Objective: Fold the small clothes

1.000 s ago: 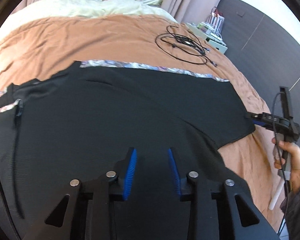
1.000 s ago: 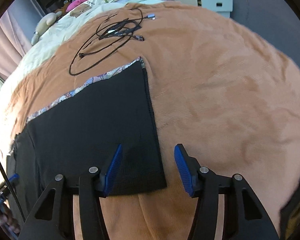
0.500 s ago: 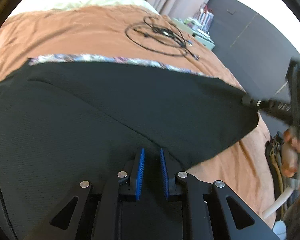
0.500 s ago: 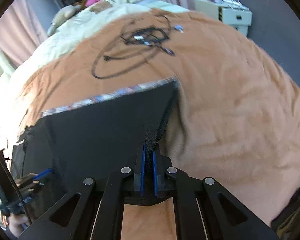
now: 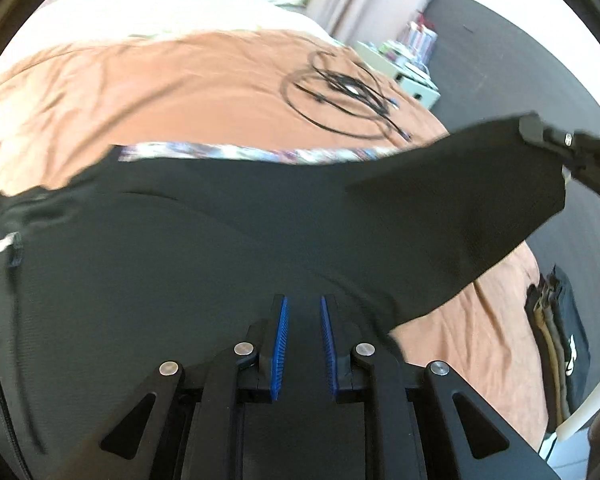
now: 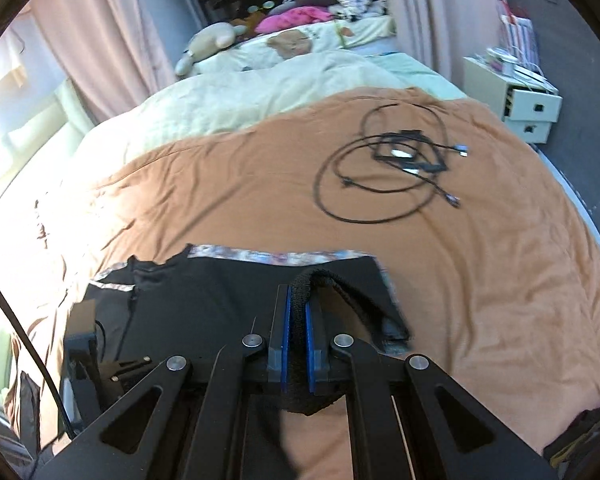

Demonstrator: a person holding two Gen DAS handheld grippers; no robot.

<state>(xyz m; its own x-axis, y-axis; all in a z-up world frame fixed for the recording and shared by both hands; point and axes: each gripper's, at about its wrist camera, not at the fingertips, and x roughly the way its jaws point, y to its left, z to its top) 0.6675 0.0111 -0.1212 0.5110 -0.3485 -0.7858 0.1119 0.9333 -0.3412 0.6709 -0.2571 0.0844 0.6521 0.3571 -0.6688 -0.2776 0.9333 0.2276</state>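
A: What is the setting?

B: A bedroom. A bed is covered with a rust-orange fleece blanket (image 6: 228,200), with a pale cream duvet (image 6: 228,96) bunched beyond it and pink curtains (image 6: 100,40) behind. A white drawer unit (image 6: 528,104) stands against a dark grey wall on the right.

A: And the garment?

B: A black knit garment with a patterned floral trim (image 5: 204,216) lies spread on the orange blanket, trim along its far edge. In the left wrist view its right-hand corner is lifted off the bed and stretched up toward the right.

A: What lifts it?

B: The right gripper (image 6: 297,308). Its blue pads (image 6: 285,328) are clenched on the thick rolled hem of the black garment, which loops up between them and droops off to the right. In the left view that gripper appears at the right edge, blurred, at the raised corner.

A: The left gripper?

B: The left gripper (image 5: 303,312) sits low over the near part of the black cloth. Its blue pads (image 5: 281,344) stand a narrow gap apart with dark fabric showing between them; I cannot tell whether they pinch any cloth or only hover above it.

A: Anything else on the bed?

B: A tangle of black cables (image 6: 396,164) lies on the orange blanket beyond the garment, well apart from it. A stuffed toy (image 6: 210,42) and a pink cloth (image 6: 296,16) rest far back by the pillows.
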